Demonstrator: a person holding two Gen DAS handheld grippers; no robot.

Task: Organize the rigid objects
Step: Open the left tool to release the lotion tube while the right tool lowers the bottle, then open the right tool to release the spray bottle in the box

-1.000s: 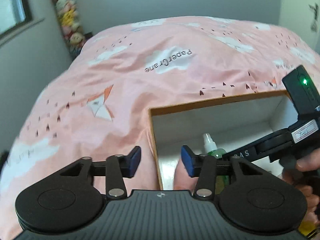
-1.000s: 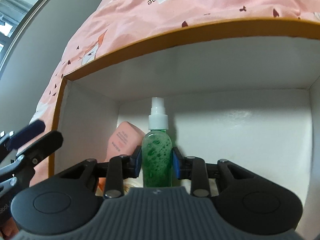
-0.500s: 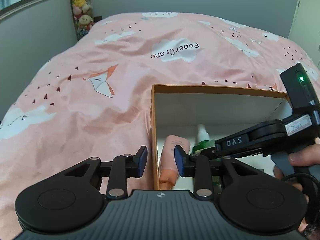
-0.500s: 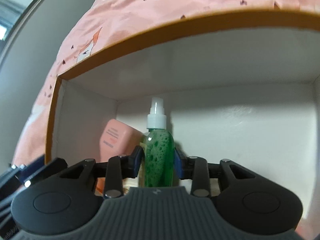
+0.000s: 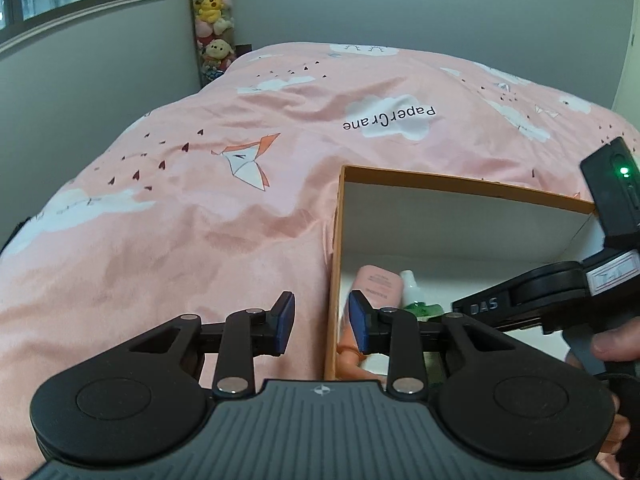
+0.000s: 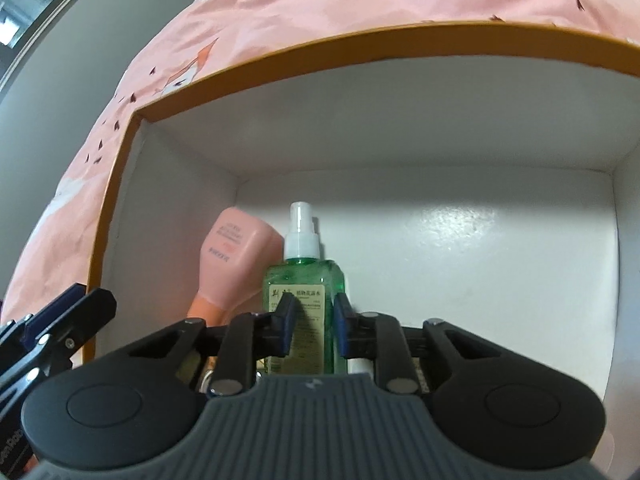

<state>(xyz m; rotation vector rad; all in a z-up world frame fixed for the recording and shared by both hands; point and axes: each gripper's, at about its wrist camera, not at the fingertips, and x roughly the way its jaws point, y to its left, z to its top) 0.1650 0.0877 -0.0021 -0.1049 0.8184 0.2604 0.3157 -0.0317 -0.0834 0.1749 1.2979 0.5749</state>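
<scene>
A pink duvet (image 5: 208, 220) printed with clouds and paper cranes covers the bed — grey walls, a window and a column of plush toys (image 5: 211, 20) lie behind. On it sits an orange-rimmed white box (image 6: 400, 128). Inside, the right gripper (image 6: 311, 322) clamps the green spray bottle (image 6: 304, 276) beside a pink tube (image 6: 236, 256). The left gripper (image 5: 321, 328) — jaws narrow, having just closed, pads clear of everything — straddles the box's left wall.

Spray bottle (image 6: 303, 276) stands in box (image 6: 120, 184), tube (image 6: 236, 256) at its left.
</scene>
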